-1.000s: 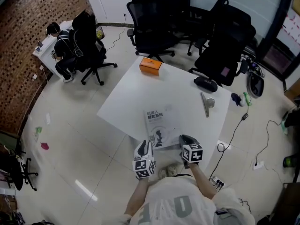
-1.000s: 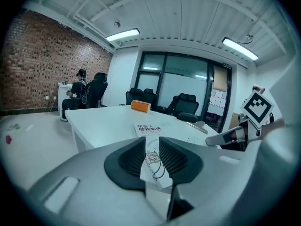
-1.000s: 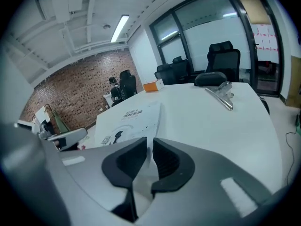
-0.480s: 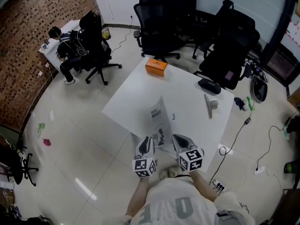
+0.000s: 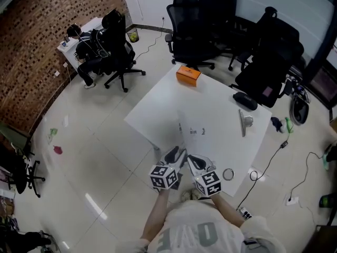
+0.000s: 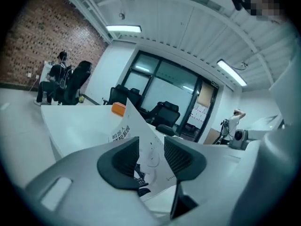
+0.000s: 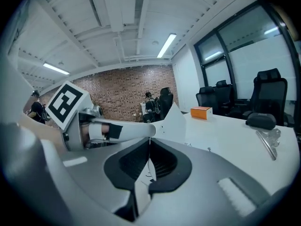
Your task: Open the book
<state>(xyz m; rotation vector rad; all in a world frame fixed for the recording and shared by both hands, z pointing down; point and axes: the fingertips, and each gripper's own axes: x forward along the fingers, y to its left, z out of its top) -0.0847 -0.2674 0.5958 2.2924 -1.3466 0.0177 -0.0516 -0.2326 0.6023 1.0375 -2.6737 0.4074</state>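
Note:
The book (image 5: 194,133) lies near the front edge of the white table (image 5: 210,96). Its front cover (image 7: 178,121) stands lifted, edge-on in the head view, with the first white page bared beneath. My right gripper (image 7: 149,160) is shut on the cover's lower edge. In the head view it (image 5: 194,163) sits close beside my left gripper (image 5: 174,155). My left gripper (image 6: 150,157) is open; its jaws have just been opening, and the printed cover (image 6: 129,131) stands loose between the pads without being pressed.
An orange box (image 5: 188,75) sits at the table's far corner. A black case (image 5: 246,100) and a silver tool (image 5: 244,123) lie at the right. A tape ring (image 5: 228,174) lies near the front right edge. Office chairs (image 5: 195,30) stand behind; a seated person (image 5: 87,49) is far left.
The cover has gone from flat on the book to standing upright. My right gripper moved left and up with it, close to the left one. The left jaws have spread apart.

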